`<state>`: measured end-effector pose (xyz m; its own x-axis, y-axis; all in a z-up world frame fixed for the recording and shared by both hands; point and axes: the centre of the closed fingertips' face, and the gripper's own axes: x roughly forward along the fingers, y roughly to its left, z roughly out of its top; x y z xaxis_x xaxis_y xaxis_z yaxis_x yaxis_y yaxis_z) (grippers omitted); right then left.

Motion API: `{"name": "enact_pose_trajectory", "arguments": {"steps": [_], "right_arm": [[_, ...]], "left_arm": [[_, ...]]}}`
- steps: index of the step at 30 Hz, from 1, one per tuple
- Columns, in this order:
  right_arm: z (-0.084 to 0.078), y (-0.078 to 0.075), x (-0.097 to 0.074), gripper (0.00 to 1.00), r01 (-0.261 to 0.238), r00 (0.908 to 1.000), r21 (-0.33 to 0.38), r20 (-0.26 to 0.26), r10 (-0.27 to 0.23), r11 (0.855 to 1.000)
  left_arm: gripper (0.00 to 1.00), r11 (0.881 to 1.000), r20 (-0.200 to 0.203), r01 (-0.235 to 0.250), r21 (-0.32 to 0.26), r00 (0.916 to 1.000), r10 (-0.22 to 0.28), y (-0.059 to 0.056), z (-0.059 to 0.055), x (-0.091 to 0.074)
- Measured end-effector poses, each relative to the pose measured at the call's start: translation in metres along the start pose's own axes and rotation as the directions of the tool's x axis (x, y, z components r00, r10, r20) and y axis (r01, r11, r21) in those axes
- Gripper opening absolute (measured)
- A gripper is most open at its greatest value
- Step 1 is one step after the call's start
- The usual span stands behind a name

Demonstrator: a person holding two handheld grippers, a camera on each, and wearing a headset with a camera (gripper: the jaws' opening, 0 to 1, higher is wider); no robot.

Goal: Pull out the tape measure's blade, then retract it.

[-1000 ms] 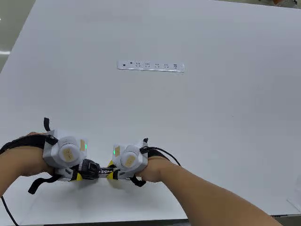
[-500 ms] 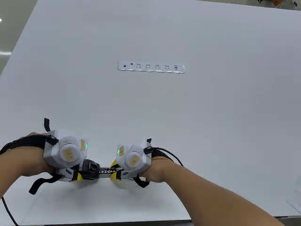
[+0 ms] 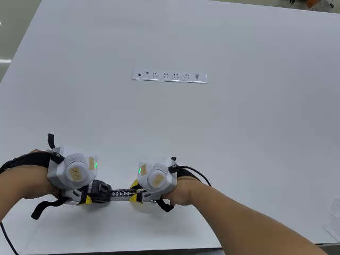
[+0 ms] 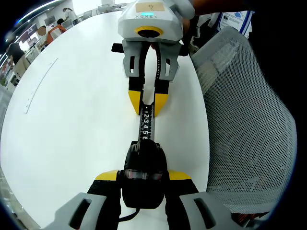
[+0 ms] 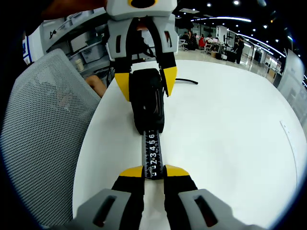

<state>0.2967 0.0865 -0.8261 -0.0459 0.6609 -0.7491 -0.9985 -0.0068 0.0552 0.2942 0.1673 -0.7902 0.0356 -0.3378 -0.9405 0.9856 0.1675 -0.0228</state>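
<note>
Tape measure (image 3: 100, 191), black case, sitting at near edge of white counter (image 3: 239, 133), gripped between jaws of left gripper (image 4: 143, 176). Short numbered blade (image 5: 152, 149) drawn out toward right gripper (image 5: 153, 171), tip pinched in its narrow jaws. Farther back, white power strip (image 3: 170, 76) lying flat.

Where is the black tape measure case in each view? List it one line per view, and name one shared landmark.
Head view: black tape measure case at lower left, clamped in the left gripper.
Left gripper view: case at bottom centre, between that gripper's own yellow-tipped jaws.
Right gripper view: case at upper centre, held by the facing gripper.
Shared landmark: the numbered blade, running from the case to the right gripper.
</note>
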Motion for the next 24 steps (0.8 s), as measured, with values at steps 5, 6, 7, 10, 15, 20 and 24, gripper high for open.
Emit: {"name": "enact_pose_trajectory", "arguments": {"steps": [5, 6, 7, 10, 15, 20, 24], "right_arm": [[-0.003, -0.001, -0.003, 0.13, 0.004, 1.0000, 0.005, 0.000, -0.004, 1.000], [-0.004, -0.001, -0.004, 0.13, 0.005, 1.0000, 0.004, -0.001, -0.005, 1.000], [-0.005, -0.001, -0.004, 0.13, 0.006, 1.0000, 0.003, -0.003, -0.006, 1.000], [-0.008, 0.000, -0.006, 0.13, 0.008, 0.9999, -0.001, -0.007, -0.008, 1.000], [-0.009, -0.001, -0.008, 0.13, 0.012, 0.9999, 0.009, -0.004, -0.012, 1.000], [-0.012, -0.001, -0.010, 0.13, 0.014, 0.9999, 0.011, -0.004, -0.014, 1.000], [-0.015, 0.000, -0.012, 0.13, 0.017, 0.9999, 0.016, -0.002, -0.017, 1.000]], "left_arm": [[0.32, 1.000, 0.001, -0.002, -0.002, 1.0000, 0.002, 0.000, 0.000, 0.000], [0.32, 1.000, 0.001, -0.003, -0.003, 1.0000, 0.003, 0.000, 0.000, 0.000], [0.32, 1.000, 0.001, -0.003, -0.003, 1.0000, 0.003, 0.000, 0.000, 0.000], [0.32, 1.000, 0.000, -0.002, -0.002, 1.0000, 0.002, 0.000, 0.000, 0.000], [0.32, 1.000, 0.000, -0.002, -0.001, 1.0000, 0.002, 0.000, 0.000, 0.000], [0.32, 1.000, 0.003, -0.004, -0.006, 1.0000, 0.004, 0.000, 0.000, 0.000], [0.32, 1.000, 0.005, -0.004, -0.006, 1.0000, 0.004, 0.000, 0.000, 0.000]]}}
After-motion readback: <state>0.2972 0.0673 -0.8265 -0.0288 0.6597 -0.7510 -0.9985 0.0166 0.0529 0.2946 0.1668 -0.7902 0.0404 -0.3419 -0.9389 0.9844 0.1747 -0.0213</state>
